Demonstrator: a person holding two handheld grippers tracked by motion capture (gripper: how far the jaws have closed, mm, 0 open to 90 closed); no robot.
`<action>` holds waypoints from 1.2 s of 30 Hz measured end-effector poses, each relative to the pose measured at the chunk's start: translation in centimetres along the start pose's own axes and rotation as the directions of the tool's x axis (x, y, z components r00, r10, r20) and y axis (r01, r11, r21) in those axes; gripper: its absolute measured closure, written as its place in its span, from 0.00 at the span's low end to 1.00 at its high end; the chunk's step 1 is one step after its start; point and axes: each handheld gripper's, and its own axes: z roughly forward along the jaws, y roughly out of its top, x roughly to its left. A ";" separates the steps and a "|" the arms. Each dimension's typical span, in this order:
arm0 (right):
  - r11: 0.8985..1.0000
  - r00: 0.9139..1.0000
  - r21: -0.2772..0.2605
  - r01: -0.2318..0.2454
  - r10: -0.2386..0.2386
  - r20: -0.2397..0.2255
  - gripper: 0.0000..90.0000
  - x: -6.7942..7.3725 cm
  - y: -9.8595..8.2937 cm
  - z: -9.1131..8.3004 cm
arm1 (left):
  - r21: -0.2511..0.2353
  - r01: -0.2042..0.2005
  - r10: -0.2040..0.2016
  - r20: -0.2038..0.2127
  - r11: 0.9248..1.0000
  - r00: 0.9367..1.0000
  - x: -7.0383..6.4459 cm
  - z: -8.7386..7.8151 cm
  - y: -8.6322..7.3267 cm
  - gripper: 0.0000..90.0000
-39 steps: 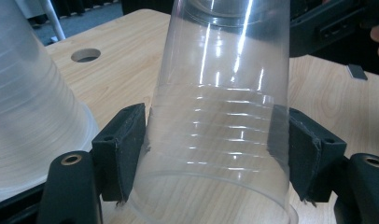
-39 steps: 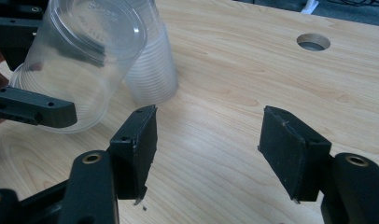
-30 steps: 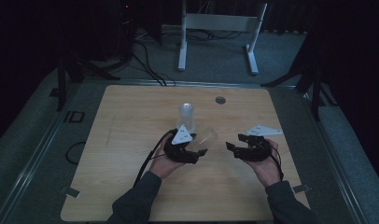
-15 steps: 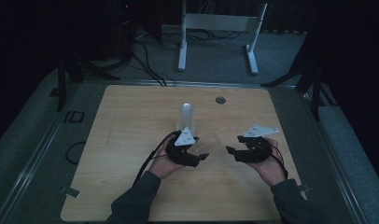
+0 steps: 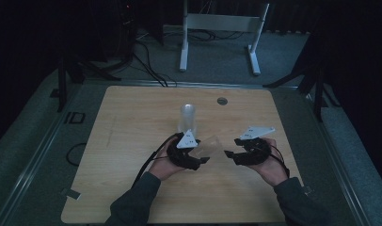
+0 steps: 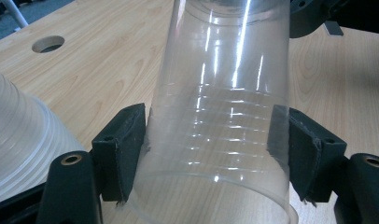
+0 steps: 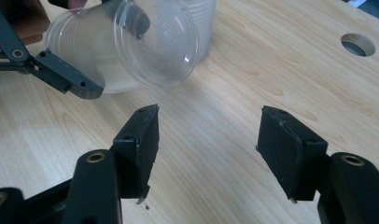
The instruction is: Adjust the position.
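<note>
A clear plastic cup (image 6: pixel 215 121) lies on its side between the two black jaws of my left gripper (image 5: pixel 204 157), which is shut on it. In the right gripper view the same cup (image 7: pixel 131 46) points its base toward me, held above the wood. A stack of clear cups (image 5: pixel 187 117) stands upright on the table just behind the left gripper, and its ribbed side (image 6: pixel 19 149) shows at the left of the left gripper view. My right gripper (image 7: pixel 206 140) stands open over bare wood, a short way right of the held cup, with nothing between its pads.
The wooden table (image 5: pixel 132 141) has a round cable hole (image 5: pixel 221 100) near its far edge. White frame legs (image 5: pixel 217 28) and cables lie on the dark floor beyond. A strip of tape (image 5: pixel 71 193) sits at the table's front left edge.
The left gripper has carried the cup a little toward the person and to the right, away from the stack. The right gripper has shifted slightly.
</note>
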 end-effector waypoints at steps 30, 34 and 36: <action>0.972 0.981 0.140 0.188 -0.178 -0.081 0.52 0.8 1.5 0.0 | 0.087 -0.087 0.085 0.026 0.992 0.996 -0.6 0.5 -0.4 0.32; 0.961 0.973 0.160 0.225 -0.212 -0.097 0.52 1.0 1.8 0.0 | 0.103 -0.101 0.098 0.037 0.990 0.995 -0.7 0.5 -0.4 0.32; 0.960 0.972 0.162 0.229 -0.214 -0.101 0.52 1.0 1.8 -0.1 | 0.104 -0.102 0.099 0.038 0.989 0.994 -0.7 0.5 -0.4 0.32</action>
